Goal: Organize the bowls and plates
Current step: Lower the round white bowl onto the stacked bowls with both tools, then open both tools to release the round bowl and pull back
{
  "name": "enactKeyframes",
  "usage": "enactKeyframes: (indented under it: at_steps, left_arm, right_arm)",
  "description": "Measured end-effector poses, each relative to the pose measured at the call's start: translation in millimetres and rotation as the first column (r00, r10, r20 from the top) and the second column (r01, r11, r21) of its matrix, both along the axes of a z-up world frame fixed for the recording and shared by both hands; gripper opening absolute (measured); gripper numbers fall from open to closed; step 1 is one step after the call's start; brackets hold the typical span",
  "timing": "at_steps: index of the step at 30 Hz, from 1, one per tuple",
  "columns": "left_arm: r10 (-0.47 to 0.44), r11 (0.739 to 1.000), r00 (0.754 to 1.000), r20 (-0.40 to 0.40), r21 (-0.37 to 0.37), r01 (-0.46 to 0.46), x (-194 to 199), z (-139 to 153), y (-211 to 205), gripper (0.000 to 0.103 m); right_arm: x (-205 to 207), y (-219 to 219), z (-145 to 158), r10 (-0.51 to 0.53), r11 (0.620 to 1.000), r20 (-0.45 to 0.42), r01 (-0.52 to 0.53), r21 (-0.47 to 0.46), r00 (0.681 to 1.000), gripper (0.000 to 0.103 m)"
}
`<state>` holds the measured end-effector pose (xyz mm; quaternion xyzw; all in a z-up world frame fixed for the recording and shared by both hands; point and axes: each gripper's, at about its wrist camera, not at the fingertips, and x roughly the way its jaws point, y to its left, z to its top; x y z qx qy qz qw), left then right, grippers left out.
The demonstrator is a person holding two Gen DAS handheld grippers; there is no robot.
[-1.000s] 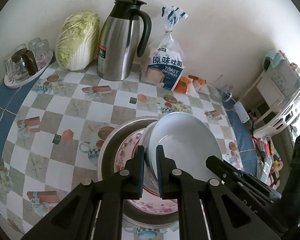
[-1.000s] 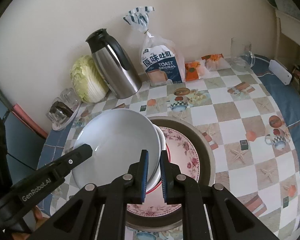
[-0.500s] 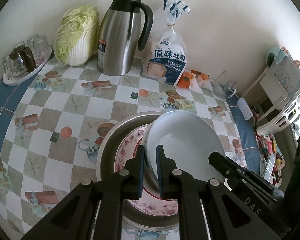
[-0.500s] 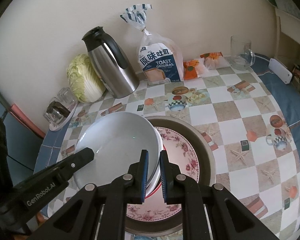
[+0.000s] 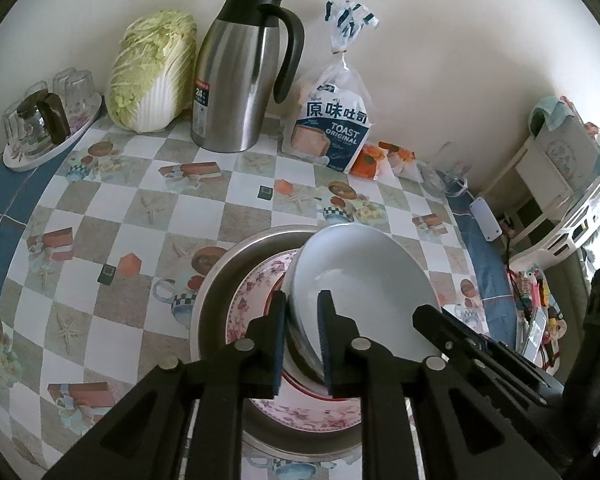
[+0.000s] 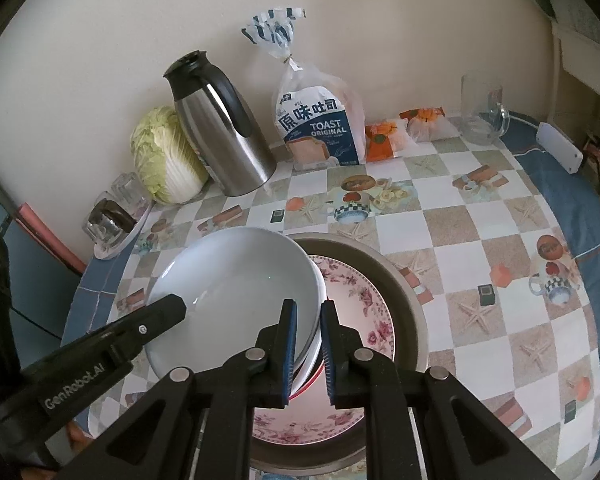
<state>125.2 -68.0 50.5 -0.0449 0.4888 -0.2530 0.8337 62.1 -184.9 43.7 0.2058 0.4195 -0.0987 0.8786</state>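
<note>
A stack of white bowls (image 5: pixel 360 280) (image 6: pixel 236 288) rests tilted over a pink floral plate (image 5: pixel 256 300) (image 6: pixel 360 312), which lies in a round metal basin (image 5: pixel 228 276) (image 6: pixel 404 292). My left gripper (image 5: pixel 302 340) straddles the stack's left rim. Its jaws are opening, with the rim still between them and the pads slack. My right gripper (image 6: pixel 309 340) is shut on the opposite rim. Each gripper's black finger shows in the other's view, over the bowl's inside.
Along the back wall stand a napa cabbage (image 5: pixel 152 72), a steel thermos jug (image 5: pixel 240 72), a toast bag (image 5: pixel 332 120), orange snack packets (image 5: pixel 376 158) and a glass jug (image 6: pixel 482 110). A tray of glasses (image 5: pixel 44 120) sits at the table's left edge.
My left gripper's jaws have spread a little around the bowl rim. The right gripper's grip and the bowls look unchanged.
</note>
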Motion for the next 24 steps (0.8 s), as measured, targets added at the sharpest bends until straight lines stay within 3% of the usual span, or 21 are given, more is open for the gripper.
enactKeyframes:
  at_steps: [2,3,6,7,10,14,17,24]
  left_arm:
    - [0.001,1.0,1.0,0.005,-0.011,-0.001,-0.6,2.2,1.1,0.044]
    - [0.003,1.0,1.0,0.01,-0.014,-0.002,-1.4,3.5,1.8,0.048]
    - [0.014,1.0,1.0,0.021,-0.016,-0.014,-2.6,7.5,4.8,0.056]
    - [0.021,1.0,0.999,0.025,-0.013,-0.02,-2.6,8.3,5.5,0.064]
    - [0.043,0.999,0.998,0.049,-0.006,-0.043,-4.0,10.7,9.1,0.073]
    - [0.08,0.997,0.994,0.079,0.019,-0.081,-7.4,8.2,18.5,0.094]
    - [0.105,0.993,0.99,0.094,0.038,-0.109,-11.0,4.9,28.6,0.095]
    - [0.151,0.987,0.983,0.101,0.045,-0.157,-21.5,3.1,54.0,0.096]
  right_arm:
    - [-1.4,0.1,0.8,-0.001,1.0,-0.001,0.001,-0.008,1.0,0.016]
    - [-2.2,-0.2,1.4,-0.001,1.0,-0.001,0.001,-0.012,1.0,0.019]
    - [-5.2,-0.8,2.9,-0.009,1.0,0.001,0.009,-0.03,1.0,0.052]
    - [-6.0,-1.2,3.1,-0.011,0.999,0.003,0.011,-0.034,1.0,0.062]
    - [-8.4,-2.8,3.1,-0.01,0.999,0.006,0.01,-0.032,1.0,0.064]
    - [-12.4,-0.5,1.8,-0.003,0.999,0.011,0.004,-0.052,1.0,0.085]
    - [-15.8,1.5,0.9,-0.003,0.998,0.018,0.004,-0.059,1.0,0.102]
    - [-27.9,1.7,0.3,-0.031,0.996,0.034,0.034,-0.084,0.999,0.103]
